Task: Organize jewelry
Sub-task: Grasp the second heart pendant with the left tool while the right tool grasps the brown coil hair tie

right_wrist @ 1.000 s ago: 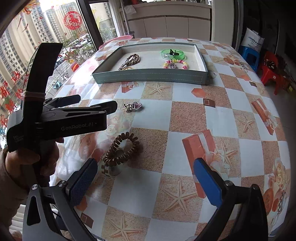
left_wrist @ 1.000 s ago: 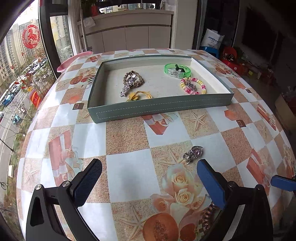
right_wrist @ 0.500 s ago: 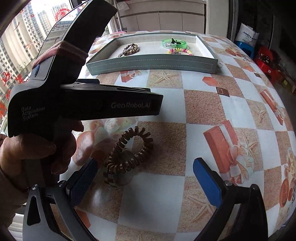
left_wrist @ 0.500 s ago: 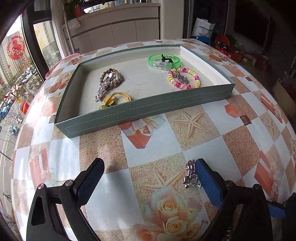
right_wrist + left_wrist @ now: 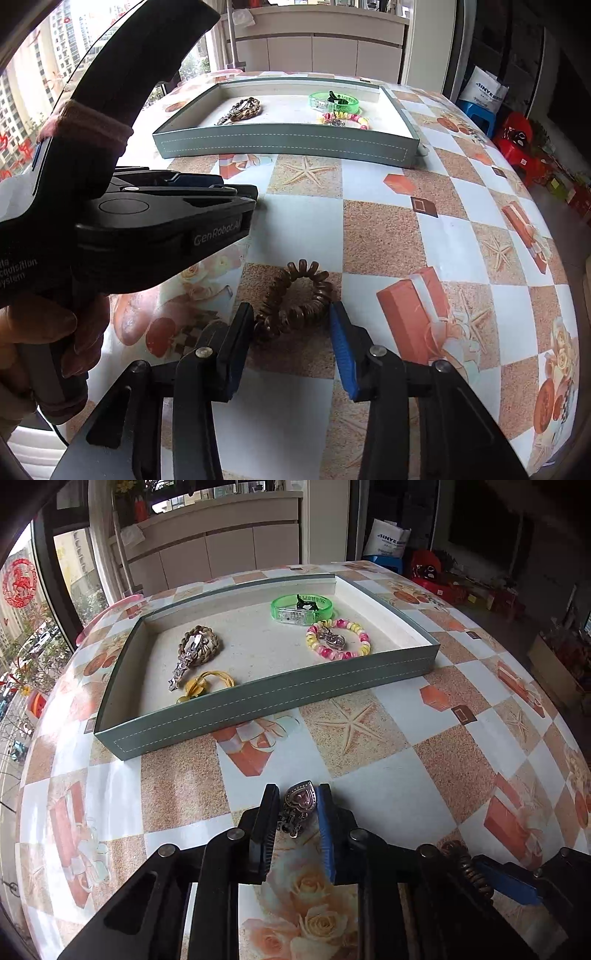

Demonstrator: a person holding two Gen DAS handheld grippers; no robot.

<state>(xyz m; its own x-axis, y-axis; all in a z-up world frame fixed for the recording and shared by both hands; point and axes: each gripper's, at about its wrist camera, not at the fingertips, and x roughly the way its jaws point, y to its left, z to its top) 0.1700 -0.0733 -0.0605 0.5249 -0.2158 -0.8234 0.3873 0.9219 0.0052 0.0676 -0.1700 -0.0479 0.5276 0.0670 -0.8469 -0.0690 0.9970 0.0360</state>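
A round table (image 5: 369,768) under a tiled cloth of starfish and roses stands by a tall window, with a grey-green tray (image 5: 258,698) on it well ahead of both tools. The left gripper (image 5: 295,805) has its jaws drawn in on a heart-shaped charm (image 5: 300,800), which sits squeezed between the two pads, its small chain end hanging toward the tool. The right gripper (image 5: 291,317) has its jaws partway spread around a brown coil bracelet (image 5: 295,299), the pads just beside its two flanks; whether they press it I cannot tell. In my judgement the charm grip looks shallow, so lift it slowly and level, carry it forward over the tray's near wall, and release low above a bare patch, clear of the beaded bracelet (image 5: 338,639).
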